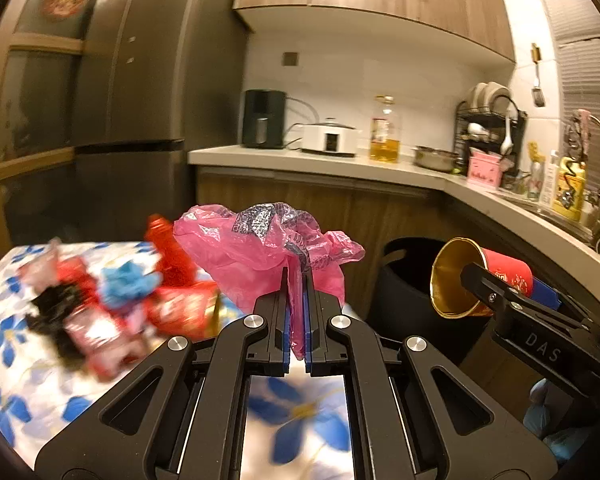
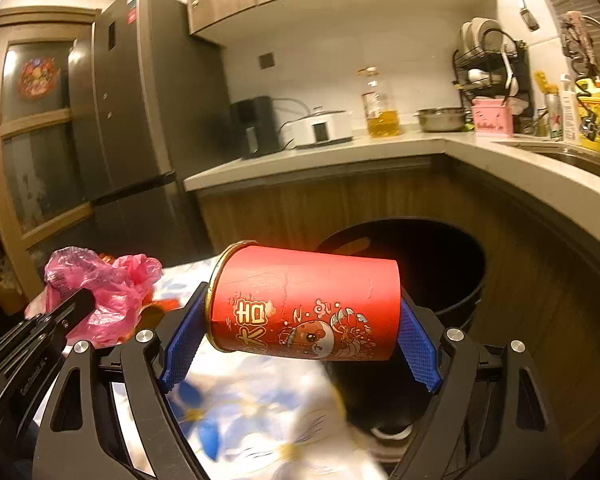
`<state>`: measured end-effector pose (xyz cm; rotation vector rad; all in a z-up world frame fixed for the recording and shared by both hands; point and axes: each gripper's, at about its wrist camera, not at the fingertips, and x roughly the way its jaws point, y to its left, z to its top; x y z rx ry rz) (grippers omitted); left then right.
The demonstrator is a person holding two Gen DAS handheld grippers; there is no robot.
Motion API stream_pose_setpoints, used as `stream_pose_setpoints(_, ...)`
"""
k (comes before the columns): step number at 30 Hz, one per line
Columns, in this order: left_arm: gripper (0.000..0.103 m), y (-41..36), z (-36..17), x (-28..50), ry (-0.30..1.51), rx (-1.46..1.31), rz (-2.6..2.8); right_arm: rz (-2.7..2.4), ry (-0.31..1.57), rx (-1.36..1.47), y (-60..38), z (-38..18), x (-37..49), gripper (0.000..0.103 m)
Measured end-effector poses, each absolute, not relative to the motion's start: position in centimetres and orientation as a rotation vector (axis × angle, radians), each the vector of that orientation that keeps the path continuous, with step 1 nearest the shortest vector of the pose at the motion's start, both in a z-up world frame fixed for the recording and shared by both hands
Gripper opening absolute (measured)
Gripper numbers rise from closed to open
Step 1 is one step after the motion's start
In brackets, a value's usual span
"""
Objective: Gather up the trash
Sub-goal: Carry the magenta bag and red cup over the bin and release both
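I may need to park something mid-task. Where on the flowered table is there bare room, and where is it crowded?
Bare blue-flowered tablecloth shows under the left gripper, which pinches the crumpled pink plastic bag, and along the edge towards the round black bin. The far left is crowded with a blurred pile of red wrappers.

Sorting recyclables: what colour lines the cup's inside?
Gold inside the red cup, clearest in the left wrist view.

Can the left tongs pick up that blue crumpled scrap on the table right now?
Probably not yet: the left tongs are shut on the pink plastic bag, so nothing spare to grip the blue scrap. The path itself looks open.
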<state>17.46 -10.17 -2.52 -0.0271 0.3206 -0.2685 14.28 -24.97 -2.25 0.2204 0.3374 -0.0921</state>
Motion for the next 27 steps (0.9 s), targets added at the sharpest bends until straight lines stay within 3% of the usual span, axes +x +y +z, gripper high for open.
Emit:
stream_pose_setpoints(13,0.004,-20.3,-1.7,20.9,0.273,0.021,-0.418,-0.199,0.258,0.249,-32.9,-1.4,15.6,0.082)
stream_pose_setpoints(27,0.004,-25.7,-3.3,25.1,0.304,0.040,-0.521,-0.207,0.237,0.290,-36.5,-1.5,18.1,0.082)
